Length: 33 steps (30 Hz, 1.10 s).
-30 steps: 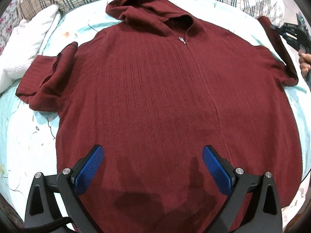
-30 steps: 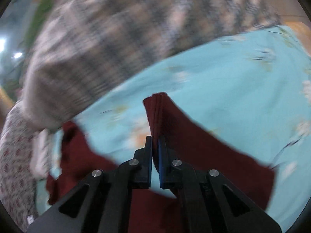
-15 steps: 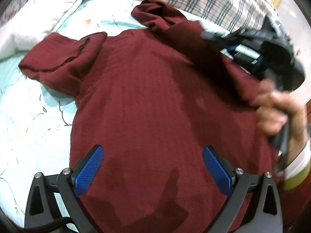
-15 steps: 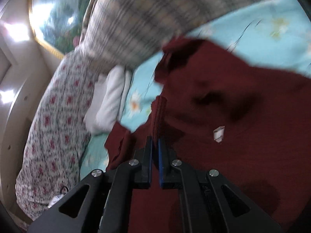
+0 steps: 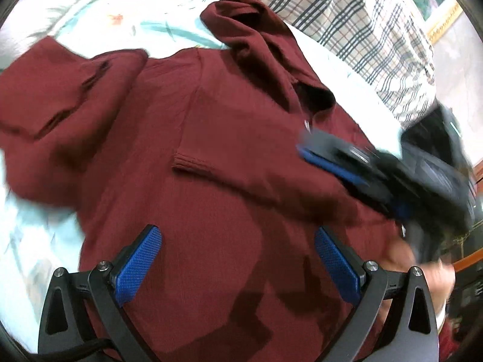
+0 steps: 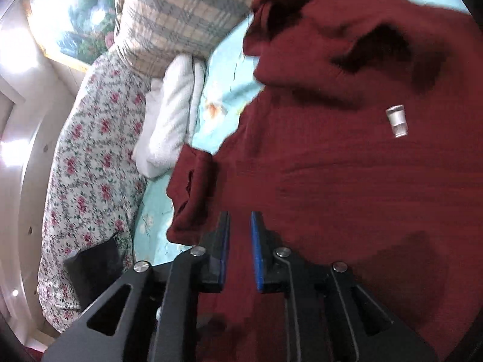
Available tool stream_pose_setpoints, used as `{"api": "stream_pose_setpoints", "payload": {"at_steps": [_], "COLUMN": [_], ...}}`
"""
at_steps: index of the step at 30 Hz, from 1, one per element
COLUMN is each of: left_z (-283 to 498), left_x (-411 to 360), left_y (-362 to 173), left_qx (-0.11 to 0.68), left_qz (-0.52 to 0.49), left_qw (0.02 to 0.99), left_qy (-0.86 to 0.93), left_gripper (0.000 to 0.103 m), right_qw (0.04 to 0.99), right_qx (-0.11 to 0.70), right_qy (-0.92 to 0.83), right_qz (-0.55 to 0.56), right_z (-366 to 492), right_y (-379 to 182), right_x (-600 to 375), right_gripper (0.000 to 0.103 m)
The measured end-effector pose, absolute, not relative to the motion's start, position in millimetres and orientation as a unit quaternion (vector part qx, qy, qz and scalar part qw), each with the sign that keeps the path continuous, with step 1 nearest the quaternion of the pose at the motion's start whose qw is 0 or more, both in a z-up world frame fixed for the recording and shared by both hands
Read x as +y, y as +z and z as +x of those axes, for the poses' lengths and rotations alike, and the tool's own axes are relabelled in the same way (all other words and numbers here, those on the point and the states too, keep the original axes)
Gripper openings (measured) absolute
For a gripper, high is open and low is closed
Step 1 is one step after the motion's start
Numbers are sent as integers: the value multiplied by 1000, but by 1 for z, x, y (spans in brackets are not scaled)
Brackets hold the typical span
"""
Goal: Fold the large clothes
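A dark red hooded sweater (image 5: 211, 138) lies flat on the light blue bed sheet (image 5: 36, 241), hood toward the pillows. Its right sleeve (image 5: 241, 175) lies folded across the chest, cuff near the middle. The left sleeve (image 5: 60, 90) lies bunched at the left. My left gripper (image 5: 238, 259) is open and empty above the sweater's lower body. My right gripper (image 6: 240, 241) is slightly open and empty, just above the sweater (image 6: 347, 181); it shows blurred in the left wrist view (image 5: 347, 163), beside the folded sleeve. A white zipper pull (image 6: 397, 120) shows near the collar.
A plaid pillow (image 5: 362, 24) lies behind the hood. A white folded towel (image 6: 169, 120) and a floral quilt (image 6: 90, 166) lie along the bed's left side. The person's hand (image 5: 422, 265) holds the right gripper at the right.
My right gripper carried the right sleeve over the chest and let go of it; its jaws have parted. The left gripper stayed open and shifted a little.
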<state>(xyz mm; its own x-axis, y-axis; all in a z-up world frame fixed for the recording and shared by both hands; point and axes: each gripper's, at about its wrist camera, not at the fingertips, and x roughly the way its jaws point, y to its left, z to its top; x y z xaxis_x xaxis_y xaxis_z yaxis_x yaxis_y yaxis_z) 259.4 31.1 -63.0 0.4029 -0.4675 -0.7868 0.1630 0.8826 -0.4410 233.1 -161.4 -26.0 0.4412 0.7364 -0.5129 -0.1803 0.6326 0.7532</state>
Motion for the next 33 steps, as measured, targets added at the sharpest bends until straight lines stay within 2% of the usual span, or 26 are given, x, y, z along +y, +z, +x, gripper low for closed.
{"api": "stream_pose_setpoints", "payload": {"at_steps": [4,5,7,8,9,10,11,17,22,23,24,25,26,31,32,33], "left_z": [296,302,315,319,321,319,317,281,283,282,280,279,278,273,272,272], "left_x": [24,23,22,19,13,12,9,28,57,58,60,63,67,73,73,73], "left_y": [-67,-68,-68,-68,-69,-69,-68,-36,-46,-46,-45,-43,-42,-49,-51,-52], "left_qx": [513,509,500,494,493,493,491,409,426,423,416,410,407,406,409,411], "left_qz": [-153,-154,-152,-144,-134,-128,-125,-94,-109,-110,-113,-119,-127,-134,-134,-134], "left_qw": [824,826,832,837,839,839,838,898,892,893,898,900,902,901,900,899], "left_qy": [-187,-187,-186,-186,-188,-193,-200,-129,-106,-102,-92,-83,-76,-73,-74,-75], "left_gripper": [101,99,86,63,32,16,6,5,5,5,5,5,5,5,5,5], "right_qw": [823,828,838,843,848,852,855,874,879,876,873,871,870,859,860,859], "right_qx": [398,392,380,374,368,361,356,334,364,377,388,397,402,431,431,435], "right_qy": [253,241,211,190,168,148,134,47,4,2,1,4,8,22,24,24], "right_qz": [317,320,331,336,342,348,353,350,308,300,294,289,283,275,273,270], "right_z": [194,186,167,157,148,140,135,111,136,146,155,165,172,200,202,204], "right_y": [0,4,9,10,11,12,13,23,17,12,7,1,-4,-30,-31,-31], "right_x": [-205,-216,-241,-257,-272,-285,-296,-361,-382,-384,-385,-385,-386,-386,-383,-383], "right_gripper": [17,17,17,17,17,17,17,17,20,30,45,51,54,54,45,7]}}
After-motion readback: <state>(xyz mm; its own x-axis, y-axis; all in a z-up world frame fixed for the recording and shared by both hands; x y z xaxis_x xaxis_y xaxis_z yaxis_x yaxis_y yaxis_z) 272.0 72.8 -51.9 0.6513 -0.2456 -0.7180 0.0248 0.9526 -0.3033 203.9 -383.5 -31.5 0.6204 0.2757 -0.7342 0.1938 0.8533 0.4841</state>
